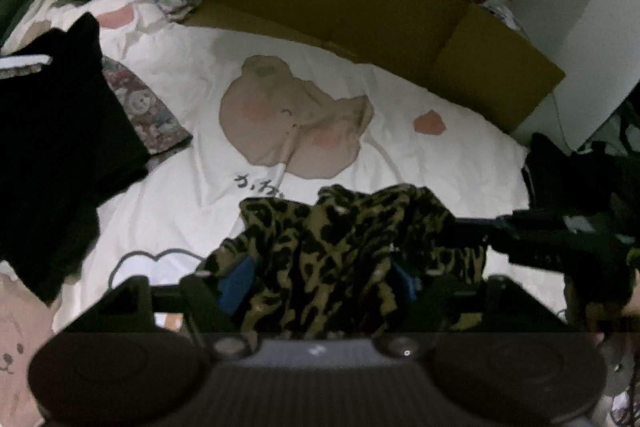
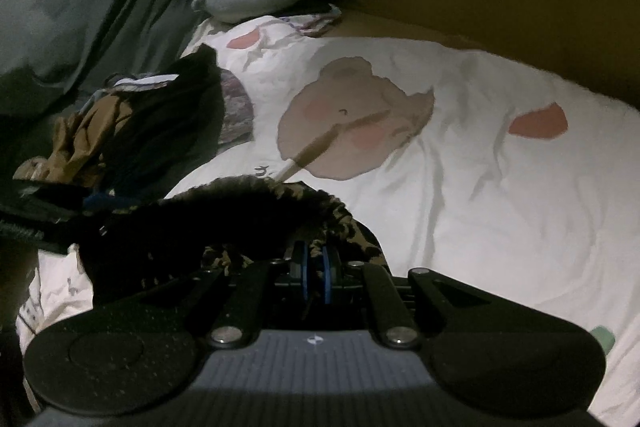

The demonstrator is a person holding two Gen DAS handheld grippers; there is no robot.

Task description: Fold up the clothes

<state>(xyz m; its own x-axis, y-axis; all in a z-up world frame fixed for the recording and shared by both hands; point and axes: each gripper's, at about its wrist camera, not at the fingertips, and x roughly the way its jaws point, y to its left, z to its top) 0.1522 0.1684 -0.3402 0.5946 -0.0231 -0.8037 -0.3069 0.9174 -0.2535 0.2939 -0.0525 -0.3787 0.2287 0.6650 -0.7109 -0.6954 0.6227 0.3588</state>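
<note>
The left hand-held gripper (image 1: 324,283) stands released, its blue pads either side of the leopard-print garment (image 1: 332,247) bunched on the bed (image 1: 440,155) just ahead of it. The right hand-held gripper (image 2: 315,277) is clenched on that garment's edge, the black clothes pile (image 2: 168,123) off to its left

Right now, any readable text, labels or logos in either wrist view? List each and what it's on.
"かわ": dark handwritten characters on the white duvet cover, below the bear face print; the rest is hidden behind the leopard-print garment.
Small white mark on the left gripper housing: a symbol, no letters.
Nothing else readable.
</note>
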